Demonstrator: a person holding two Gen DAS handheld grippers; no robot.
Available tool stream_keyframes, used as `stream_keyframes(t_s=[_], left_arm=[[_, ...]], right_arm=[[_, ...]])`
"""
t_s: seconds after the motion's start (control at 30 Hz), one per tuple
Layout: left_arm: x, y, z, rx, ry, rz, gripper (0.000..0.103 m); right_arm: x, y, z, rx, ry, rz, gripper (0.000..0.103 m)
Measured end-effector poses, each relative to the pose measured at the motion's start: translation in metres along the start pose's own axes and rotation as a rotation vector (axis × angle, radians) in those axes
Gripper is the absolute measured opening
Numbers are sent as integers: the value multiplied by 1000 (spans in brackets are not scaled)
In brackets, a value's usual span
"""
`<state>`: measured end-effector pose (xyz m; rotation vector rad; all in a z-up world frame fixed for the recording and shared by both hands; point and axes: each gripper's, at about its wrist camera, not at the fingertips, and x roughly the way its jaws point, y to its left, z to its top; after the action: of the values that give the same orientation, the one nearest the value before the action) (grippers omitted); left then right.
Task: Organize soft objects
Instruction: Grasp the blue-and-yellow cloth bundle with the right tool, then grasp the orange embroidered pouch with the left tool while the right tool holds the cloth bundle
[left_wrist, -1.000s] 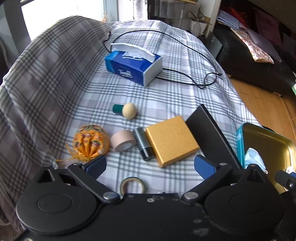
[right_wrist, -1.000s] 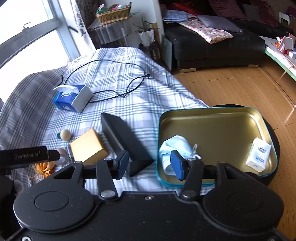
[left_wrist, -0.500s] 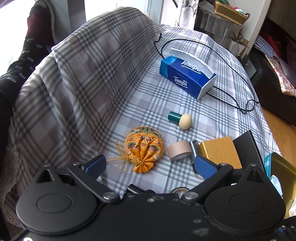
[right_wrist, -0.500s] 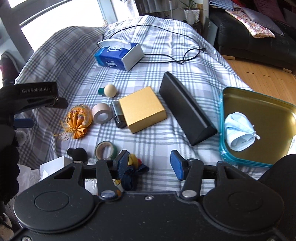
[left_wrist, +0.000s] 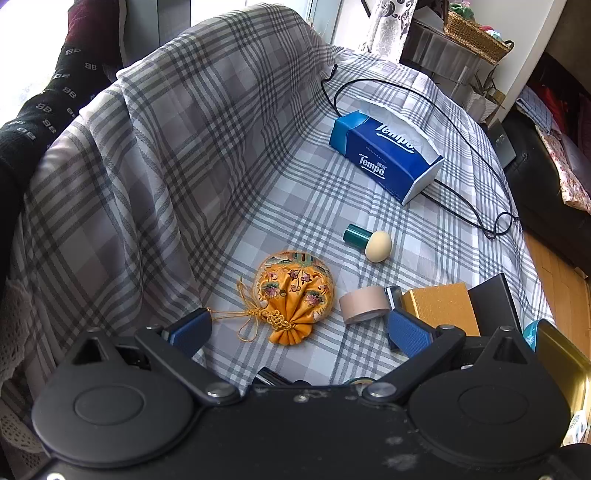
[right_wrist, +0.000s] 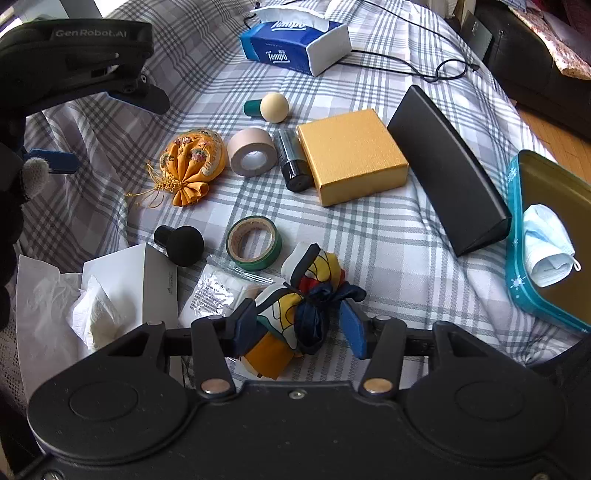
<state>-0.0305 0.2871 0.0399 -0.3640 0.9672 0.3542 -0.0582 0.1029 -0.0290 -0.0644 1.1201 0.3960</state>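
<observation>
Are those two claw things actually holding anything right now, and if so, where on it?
No. The left gripper is open over the orange pouch. The right gripper straddles the knotted scarf bundle, its right pad clear of it.

Open plaid betw. scarf bundle & tin; black case behind.

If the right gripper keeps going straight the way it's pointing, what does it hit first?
Most likely the knotted colourful scarf: it lies between the open fingers of the right gripper. The left pad looks very near or touching it, though depth is hard to judge.
</observation>
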Motion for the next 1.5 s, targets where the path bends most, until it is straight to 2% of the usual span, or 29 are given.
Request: stream_keyframes(t_s=[0.23, 0.37, 0.57, 0.67, 0.8, 1.1, 1.33, 1.5], left_arm=[[14, 4, 0, -37, 31, 12, 102], [30, 2, 0, -53, 69, 22, 102], [53, -8, -5, -22, 99, 65, 102], [62, -13, -7, 5, 100, 88, 102], [72, -15, -9, 4, 114, 69, 102], [78, -10, -6, -11, 103, 98, 102], [81, -9, -5, -15, 94, 125, 102], [86, -5, -3, -28, 97, 134, 102]], right_arm=[[27, -4, 3, 83, 72, 30, 52], [36, -3, 5, 101, 88, 38, 55], [45, -6, 9, 132, 114, 64, 55], [45, -5, 8, 122, 108, 71, 50], [38, -2, 9, 88, 92, 61, 44], [20, -7, 8, 67, 49, -10, 44], [29, -14, 5, 66, 85, -57, 45], [34, -20, 2, 90, 92, -52, 48]])
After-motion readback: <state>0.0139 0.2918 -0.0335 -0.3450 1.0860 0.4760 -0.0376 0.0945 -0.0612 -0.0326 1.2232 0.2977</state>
